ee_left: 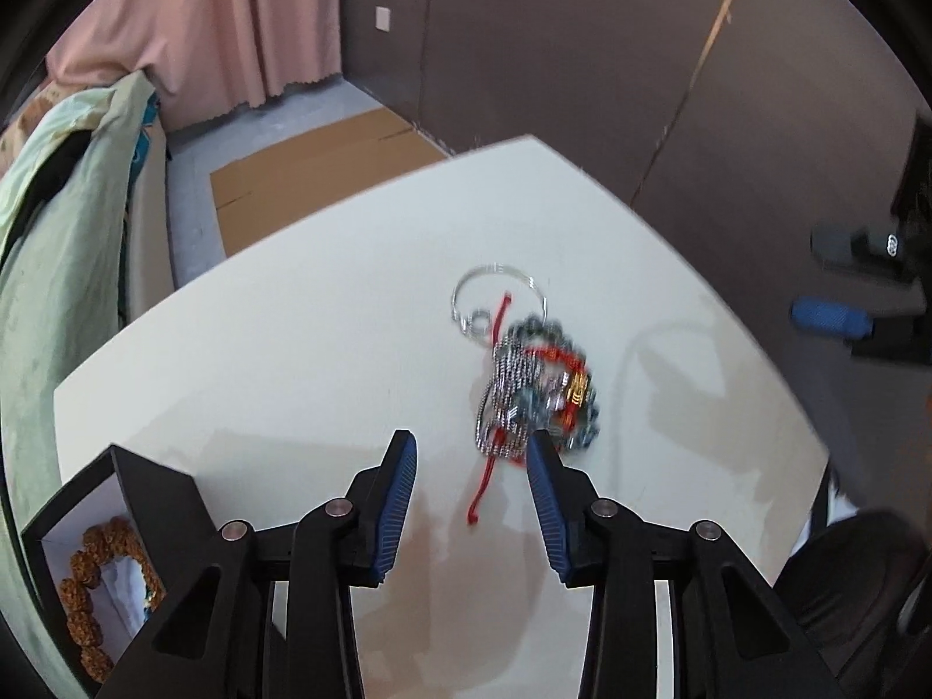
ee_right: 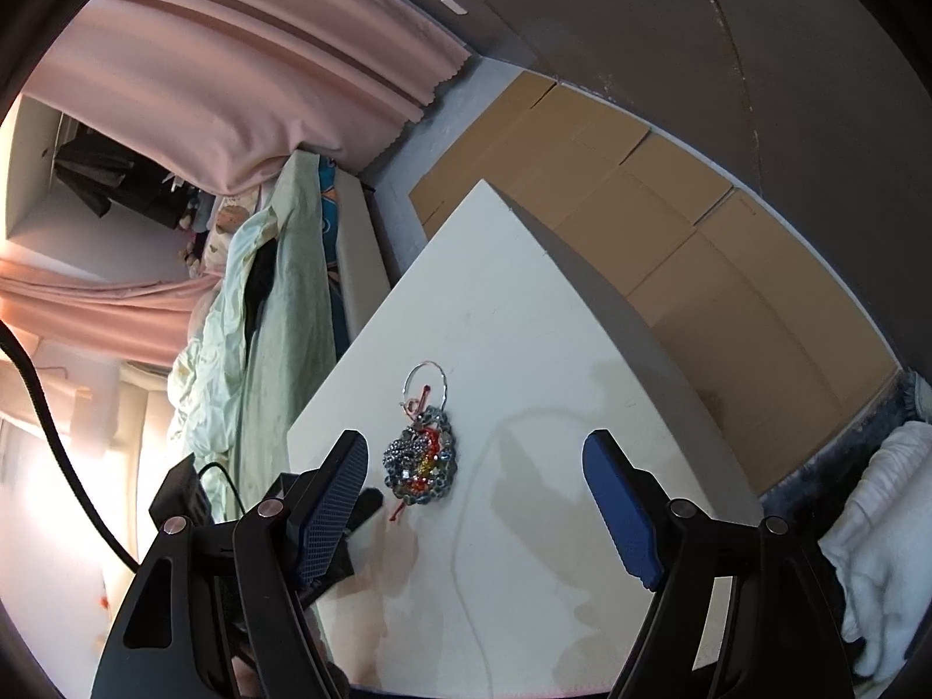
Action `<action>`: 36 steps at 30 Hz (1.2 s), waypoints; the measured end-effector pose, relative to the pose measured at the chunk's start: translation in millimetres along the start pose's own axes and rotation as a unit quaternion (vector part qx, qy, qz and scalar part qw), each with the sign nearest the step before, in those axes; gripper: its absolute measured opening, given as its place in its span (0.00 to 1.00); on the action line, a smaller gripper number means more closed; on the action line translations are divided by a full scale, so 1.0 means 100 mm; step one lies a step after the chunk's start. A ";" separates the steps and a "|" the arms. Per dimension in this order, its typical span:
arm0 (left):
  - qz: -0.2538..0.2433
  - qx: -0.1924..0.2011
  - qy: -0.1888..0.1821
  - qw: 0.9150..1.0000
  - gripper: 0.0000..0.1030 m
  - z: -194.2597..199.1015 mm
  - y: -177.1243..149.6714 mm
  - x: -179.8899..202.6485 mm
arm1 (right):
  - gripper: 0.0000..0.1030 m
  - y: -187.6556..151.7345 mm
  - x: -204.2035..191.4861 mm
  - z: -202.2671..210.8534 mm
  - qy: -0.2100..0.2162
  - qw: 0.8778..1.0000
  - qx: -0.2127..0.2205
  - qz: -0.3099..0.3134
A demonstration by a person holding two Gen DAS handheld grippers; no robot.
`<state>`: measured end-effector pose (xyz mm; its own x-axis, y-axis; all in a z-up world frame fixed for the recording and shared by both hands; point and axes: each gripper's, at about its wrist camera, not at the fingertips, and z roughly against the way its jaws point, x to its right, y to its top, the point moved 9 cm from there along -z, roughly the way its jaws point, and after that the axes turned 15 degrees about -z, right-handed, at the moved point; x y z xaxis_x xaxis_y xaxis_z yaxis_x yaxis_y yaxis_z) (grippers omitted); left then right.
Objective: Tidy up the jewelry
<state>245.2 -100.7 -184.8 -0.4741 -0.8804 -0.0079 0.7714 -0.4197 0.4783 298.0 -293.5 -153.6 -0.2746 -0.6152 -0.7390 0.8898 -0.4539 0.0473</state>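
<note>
We note both grippers empty: left gripper (ee_left: 470,441) half-spread just short of the jewelry pile (ee_left: 533,390); right gripper (ee_right: 475,445) wide. Only the left view shows the box (ee_left: 87,530) holding a bead bracelet (ee_left: 87,600).

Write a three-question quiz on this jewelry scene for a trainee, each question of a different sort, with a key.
1. True or false: the left gripper is shut on the red cord.
2. Multiple choice: where does the brown bead bracelet lie? A) on the jewelry pile B) in the black box C) in the right gripper
3. Fill in: the silver wire hoop lies at the pile's ____ end, away from both grippers.

Key
1. False: its jaws stand apart, holding nothing.
2. B
3. far
</note>
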 end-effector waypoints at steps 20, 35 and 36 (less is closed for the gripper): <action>0.000 0.023 -0.032 0.999 0.13 -0.16 0.09 0.14 | 0.76 0.02 0.02 -0.03 -0.009 1.000 0.001 0.002; 0.048 0.102 -0.048 0.992 0.06 0.46 0.25 -0.06 | 0.76 -0.10 -0.04 -0.27 -0.033 0.999 -0.020 0.029; 0.050 0.111 -0.048 0.991 0.06 0.52 0.29 -0.05 | 0.76 -0.11 -0.04 -0.29 -0.035 0.999 -0.023 0.031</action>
<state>247.8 -96.6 -125.5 -0.4467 -0.8856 0.1272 0.7093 -0.2639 0.6536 300.3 -267.1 -170.5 -0.2416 -0.6860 -0.6863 0.9213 -0.3842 0.0597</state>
